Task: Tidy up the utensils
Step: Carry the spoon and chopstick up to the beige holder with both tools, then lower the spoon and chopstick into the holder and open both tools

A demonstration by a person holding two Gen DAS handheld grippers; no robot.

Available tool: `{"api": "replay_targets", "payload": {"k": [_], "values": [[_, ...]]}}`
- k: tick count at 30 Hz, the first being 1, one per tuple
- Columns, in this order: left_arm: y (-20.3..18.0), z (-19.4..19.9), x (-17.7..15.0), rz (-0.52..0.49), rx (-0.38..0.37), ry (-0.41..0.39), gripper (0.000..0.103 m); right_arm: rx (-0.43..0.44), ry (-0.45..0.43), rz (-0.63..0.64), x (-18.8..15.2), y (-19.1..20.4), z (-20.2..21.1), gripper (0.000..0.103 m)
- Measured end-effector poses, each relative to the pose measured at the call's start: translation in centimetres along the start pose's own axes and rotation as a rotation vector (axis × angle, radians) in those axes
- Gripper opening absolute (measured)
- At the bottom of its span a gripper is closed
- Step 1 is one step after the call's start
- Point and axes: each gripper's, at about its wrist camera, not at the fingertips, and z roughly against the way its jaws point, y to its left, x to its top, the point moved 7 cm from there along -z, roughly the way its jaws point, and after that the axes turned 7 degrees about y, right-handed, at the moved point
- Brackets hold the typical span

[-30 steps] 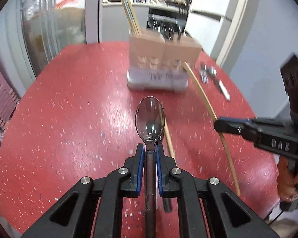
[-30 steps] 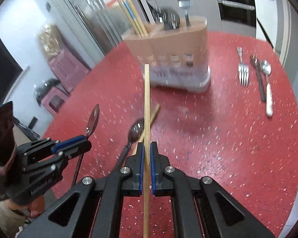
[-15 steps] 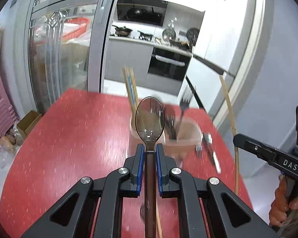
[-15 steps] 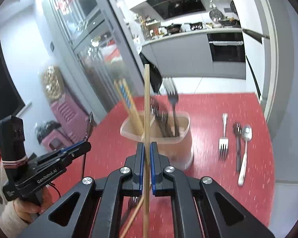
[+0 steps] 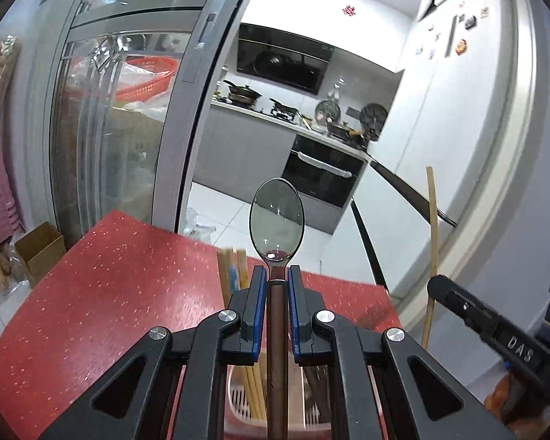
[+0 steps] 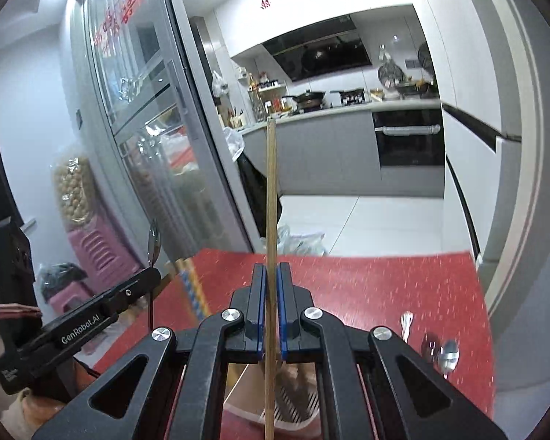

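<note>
My left gripper (image 5: 276,275) is shut on a dark-handled spoon (image 5: 276,222), held upright with its bowl up. Its handle hangs over the utensil holder (image 5: 242,407) directly below, where several chopsticks (image 5: 231,271) stand. My right gripper (image 6: 270,275) is shut on a wooden chopstick (image 6: 271,190), also upright over the holder (image 6: 293,403). The left gripper shows at the left of the right wrist view (image 6: 143,282), and the right gripper at the right of the left wrist view (image 5: 443,286) with its chopstick (image 5: 433,242).
The red speckled table (image 6: 385,286) carries a fork and two spoons (image 6: 440,352) at the right. Glass cabinet doors (image 5: 110,139) stand left, and a kitchen counter with an oven (image 6: 407,139) lies beyond the table.
Both grippers rose from low over the table and tilted up. The spoon and chopstick now stand upright right above the holder, which moved from ahead to beneath the fingers.
</note>
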Motion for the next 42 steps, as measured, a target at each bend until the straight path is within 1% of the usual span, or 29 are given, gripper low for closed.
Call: {"api": "replay_targets", "payload": {"k": [4, 6, 8, 12, 13, 16, 19, 22, 28, 42], "values": [[0.1, -1.7, -0.1, -0.009, 0.021, -0.035, 0.036, -0.025, -0.033, 0.018, -0.2, -0.5, -1.8, 0.006], [0.1, -2.0, -0.5, -0.025, 0.038, -0.068, 0.036, -0.041, -0.059, 0.032, -0.6, -0.9, -2.4, 0.006], [0.1, -2.4, -1.0, -0.039, 0.05, -0.094, 0.036, -0.052, -0.086, 0.044, -1.1, -1.0, -2.7, 0.006], [-0.2, -2.9, -2.2, -0.075, 0.074, -0.12, 0.036, -0.069, -0.12, 0.082, -2.1, -0.6, -3.2, 0.006], [-0.3, -3.0, -2.5, -0.089, 0.081, -0.124, 0.036, -0.081, -0.146, 0.098, -2.3, -0.4, -2.9, 0.006], [-0.4, -3.2, -3.4, -0.121, 0.103, -0.121, 0.036, -0.094, -0.175, 0.13, -2.7, 0.1, -2.4, 0.006], [0.3, -3.3, -4.3, -0.118, 0.118, -0.104, 0.036, -0.114, -0.194, 0.167, -3.2, 0.7, -2.0, 0.006], [0.7, -3.5, -4.9, -0.115, 0.127, -0.086, 0.037, -0.109, -0.182, 0.172, -4.0, 0.8, -1.9, 0.006], [0.5, -3.3, -6.0, -0.143, 0.154, -0.064, 0.037, -0.101, -0.115, 0.162, -5.2, 0.7, -2.7, 0.006], [0.5, -3.0, -6.5, -0.135, 0.176, -0.016, 0.037, -0.094, 0.002, 0.155, -7.1, -0.1, -3.7, 0.007]]}}
